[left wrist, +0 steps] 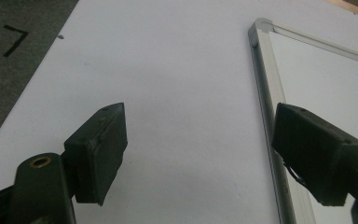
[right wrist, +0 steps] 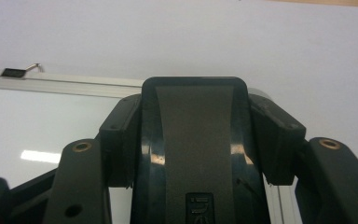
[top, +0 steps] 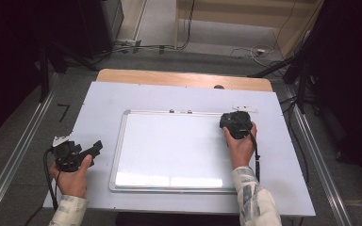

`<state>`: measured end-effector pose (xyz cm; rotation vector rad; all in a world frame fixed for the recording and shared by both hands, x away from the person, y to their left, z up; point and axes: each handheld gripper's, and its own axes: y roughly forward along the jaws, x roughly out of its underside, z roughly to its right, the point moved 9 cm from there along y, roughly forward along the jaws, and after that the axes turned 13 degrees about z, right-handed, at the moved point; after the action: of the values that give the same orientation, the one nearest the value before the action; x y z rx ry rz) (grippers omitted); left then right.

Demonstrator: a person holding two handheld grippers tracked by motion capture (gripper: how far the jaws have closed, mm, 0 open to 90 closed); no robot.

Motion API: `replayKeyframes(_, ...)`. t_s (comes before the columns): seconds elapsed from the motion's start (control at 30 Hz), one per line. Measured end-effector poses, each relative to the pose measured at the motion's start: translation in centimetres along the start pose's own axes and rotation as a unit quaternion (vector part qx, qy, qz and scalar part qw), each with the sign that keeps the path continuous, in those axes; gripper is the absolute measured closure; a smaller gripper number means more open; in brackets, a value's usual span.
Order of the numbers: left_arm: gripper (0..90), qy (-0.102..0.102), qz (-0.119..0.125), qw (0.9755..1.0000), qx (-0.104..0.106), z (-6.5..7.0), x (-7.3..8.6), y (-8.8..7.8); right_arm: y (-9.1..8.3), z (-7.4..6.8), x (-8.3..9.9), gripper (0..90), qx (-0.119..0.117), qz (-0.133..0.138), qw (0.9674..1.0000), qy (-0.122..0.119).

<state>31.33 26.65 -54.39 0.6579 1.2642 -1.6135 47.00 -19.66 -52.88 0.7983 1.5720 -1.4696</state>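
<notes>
Hovering off the whiteboard's (top: pixel 169 150) left edge, the left gripper (left wrist: pixel 196 154) gapes wide with nothing between its jaws. At the board's far right corner the right gripper (right wrist: pixel 196 135) clamps a dark eraser (right wrist: pixel 196 154); a wiping pass across the board looks next.

Soft overhead light, whiteboard (top: pixel 169 146) glare

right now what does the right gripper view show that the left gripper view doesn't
Right gripper view: the right gripper with its jaws shut on a dark eraser at the whiteboard's top edge, plus a small hook on the frame. Left gripper view: the left gripper with its jaws wide apart over bare table, and grey floor with a black tape mark. Both: the whiteboard and the pale table.
</notes>
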Motion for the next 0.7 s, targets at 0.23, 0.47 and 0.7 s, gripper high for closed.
replayKeyframes(0.23,19.2,-0.001,0.000,1.0000,-0.001,-0.1,0.0,0.0,1.2,0.8,0.7,38.9,0.014,-0.012,0.9997,0.015)
replayKeyframes(0.47,19.2,0.000,0.000,1.0000,-0.001,-0.1,0.0,0.0,2.0,1.2,1.2,38.9,0.021,-0.020,0.9994,0.021)
replayKeyframes(0.7,19.2,0.001,0.000,1.0000,-0.001,-0.1,0.0,0.1,2.2,1.2,1.1,38.8,0.023,-0.019,0.9994,0.017)
